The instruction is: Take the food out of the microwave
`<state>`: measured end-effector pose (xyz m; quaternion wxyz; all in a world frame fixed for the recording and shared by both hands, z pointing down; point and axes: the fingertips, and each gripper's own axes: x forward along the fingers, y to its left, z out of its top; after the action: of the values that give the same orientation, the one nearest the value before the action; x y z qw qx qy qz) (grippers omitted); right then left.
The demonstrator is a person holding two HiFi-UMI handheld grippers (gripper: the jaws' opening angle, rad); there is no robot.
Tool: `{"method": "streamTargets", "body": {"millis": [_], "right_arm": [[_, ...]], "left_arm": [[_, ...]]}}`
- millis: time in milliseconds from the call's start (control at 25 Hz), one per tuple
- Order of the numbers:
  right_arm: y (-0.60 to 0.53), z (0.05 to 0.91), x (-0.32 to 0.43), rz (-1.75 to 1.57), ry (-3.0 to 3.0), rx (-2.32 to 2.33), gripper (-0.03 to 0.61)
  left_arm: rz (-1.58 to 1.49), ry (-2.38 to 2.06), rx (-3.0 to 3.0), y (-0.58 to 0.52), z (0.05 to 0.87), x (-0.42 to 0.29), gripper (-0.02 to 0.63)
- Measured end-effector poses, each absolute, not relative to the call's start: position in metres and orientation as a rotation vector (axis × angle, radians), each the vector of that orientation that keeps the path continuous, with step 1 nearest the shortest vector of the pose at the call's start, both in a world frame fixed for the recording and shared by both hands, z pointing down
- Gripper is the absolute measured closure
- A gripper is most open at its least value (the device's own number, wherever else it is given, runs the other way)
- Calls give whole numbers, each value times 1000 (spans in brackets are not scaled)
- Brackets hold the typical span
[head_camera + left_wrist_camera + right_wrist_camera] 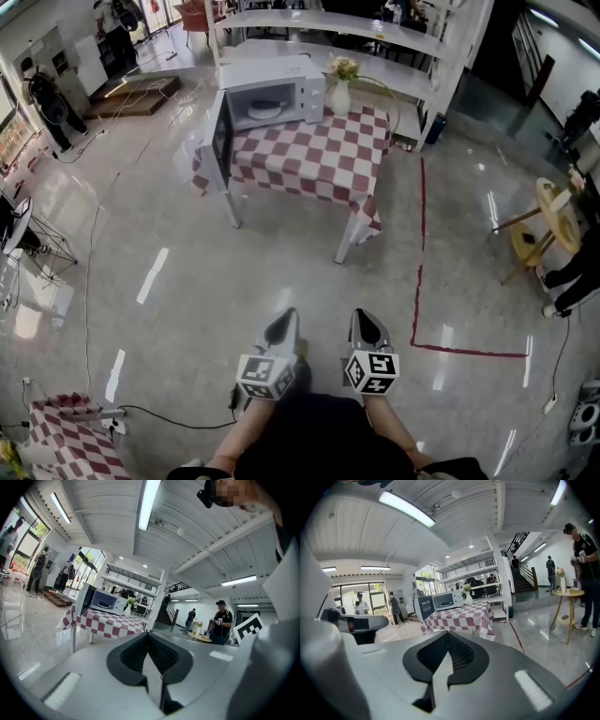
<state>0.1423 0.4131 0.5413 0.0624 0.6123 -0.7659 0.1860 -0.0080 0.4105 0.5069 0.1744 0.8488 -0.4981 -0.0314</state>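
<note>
The left tongs and right tongs are both pressed together and empty, held side by side, probably because nothing is within reach. Well ahead of them the microwave sits on the counter with its door open and the food inside.

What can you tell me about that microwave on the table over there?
The microwave is a white box standing upright on the far left corner of the checked table. Its dark-windowed door hangs wide open to the left. A pale dish lies inside. A white vase stands just to its right.
</note>
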Motion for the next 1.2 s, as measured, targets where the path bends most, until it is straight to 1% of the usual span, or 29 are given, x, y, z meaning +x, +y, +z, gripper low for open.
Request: {"method": "streamTargets", "body": {"millis": [720,1200], "right_arm": [[333,537,142,555,-2282,1887,577],[282,535,131,522,-2284,1892,577]], "left_arm": [[-105,-1390,2418,318,501,-12,604],[-123,-1439,2411,265,502,-33,606]]}}
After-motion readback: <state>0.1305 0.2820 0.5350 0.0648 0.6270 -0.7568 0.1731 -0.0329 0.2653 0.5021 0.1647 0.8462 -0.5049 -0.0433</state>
